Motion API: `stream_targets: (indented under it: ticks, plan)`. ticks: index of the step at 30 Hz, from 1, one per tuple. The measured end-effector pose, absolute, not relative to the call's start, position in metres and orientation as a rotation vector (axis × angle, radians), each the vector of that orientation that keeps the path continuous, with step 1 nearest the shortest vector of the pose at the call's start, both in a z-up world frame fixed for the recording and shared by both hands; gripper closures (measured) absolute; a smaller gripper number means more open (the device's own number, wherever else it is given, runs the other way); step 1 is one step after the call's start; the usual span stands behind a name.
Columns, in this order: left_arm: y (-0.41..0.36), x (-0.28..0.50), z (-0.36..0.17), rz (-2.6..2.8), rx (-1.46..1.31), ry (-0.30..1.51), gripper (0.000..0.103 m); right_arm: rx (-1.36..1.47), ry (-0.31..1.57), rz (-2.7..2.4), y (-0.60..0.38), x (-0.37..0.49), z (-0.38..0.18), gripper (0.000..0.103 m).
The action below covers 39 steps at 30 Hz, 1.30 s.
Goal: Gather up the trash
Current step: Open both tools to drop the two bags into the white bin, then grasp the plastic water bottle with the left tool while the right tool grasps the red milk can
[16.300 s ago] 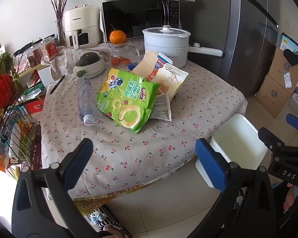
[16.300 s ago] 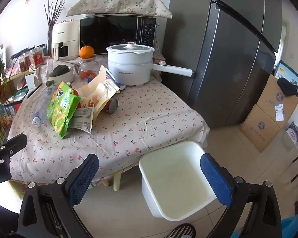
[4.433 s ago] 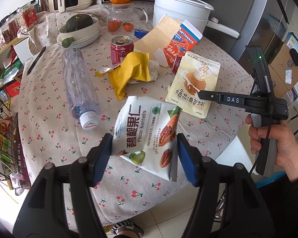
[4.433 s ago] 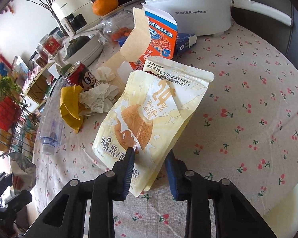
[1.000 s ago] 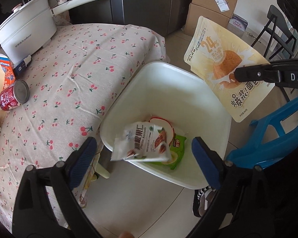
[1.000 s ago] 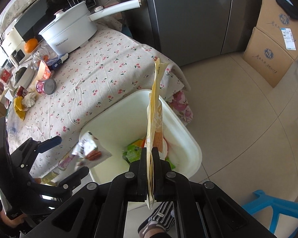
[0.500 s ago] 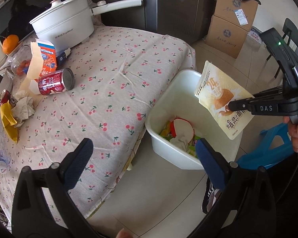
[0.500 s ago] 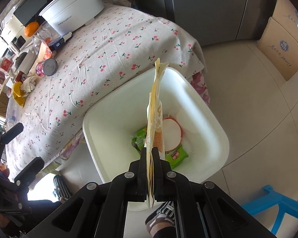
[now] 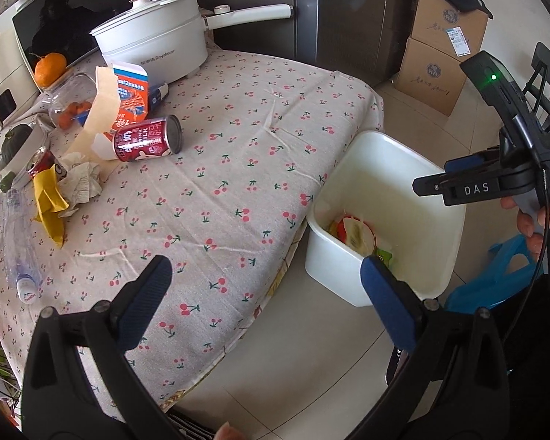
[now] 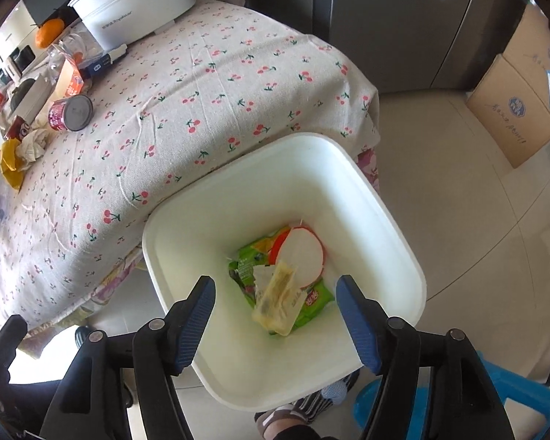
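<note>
Now the yellow snack pouch (image 10: 277, 300) lies in the white bin (image 10: 381, 216) at the lower middle of my right view, on top of green wrappers (image 10: 313, 299) and a red-rimmed lid (image 10: 304, 253). My right tool (image 10: 275, 324) hangs over the bin mouth, spread wide and holding nothing, placed there, I judge, so trash falls straight in. My left tool (image 9: 264, 300), equally wide and empty, faces the surface (image 9: 245, 117), where the red milk can (image 9: 146, 139), yellow wrapper (image 9: 49, 201), crumpled tissue (image 9: 80, 183), torn carton (image 9: 128, 91) and plastic bottle (image 9: 18, 249) wait at the left.
</note>
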<state>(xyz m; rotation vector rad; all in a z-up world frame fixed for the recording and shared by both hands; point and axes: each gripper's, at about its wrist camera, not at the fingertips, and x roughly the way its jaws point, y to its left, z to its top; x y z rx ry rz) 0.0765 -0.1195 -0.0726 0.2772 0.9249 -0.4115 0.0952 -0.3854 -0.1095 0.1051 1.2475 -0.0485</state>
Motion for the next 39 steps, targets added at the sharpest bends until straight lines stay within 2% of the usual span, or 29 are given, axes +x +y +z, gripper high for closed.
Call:
stream_targets:
  ticks: [12,27,35,39]
  plan:
    - [-0.064,0.084,-0.060,-0.305,0.149,0.927,0.001,0.045,1.083,0.008,-0.342,0.100,-0.063,0.021]
    - [0.102,0.147,-0.033,0.035,0.059,0.953,0.001,-0.092,1.000,0.176,-0.234,0.150,-0.037,0.019]
    - [0.166,0.206,-0.070,0.147,-0.095,1.026,0.001,-0.219,0.960,0.293,-0.181,0.192,-0.043,0.019]
    - [0.182,0.231,-0.085,0.131,-0.165,1.057,0.008,-0.300,0.949,0.369,-0.159,0.217,-0.051,0.019]
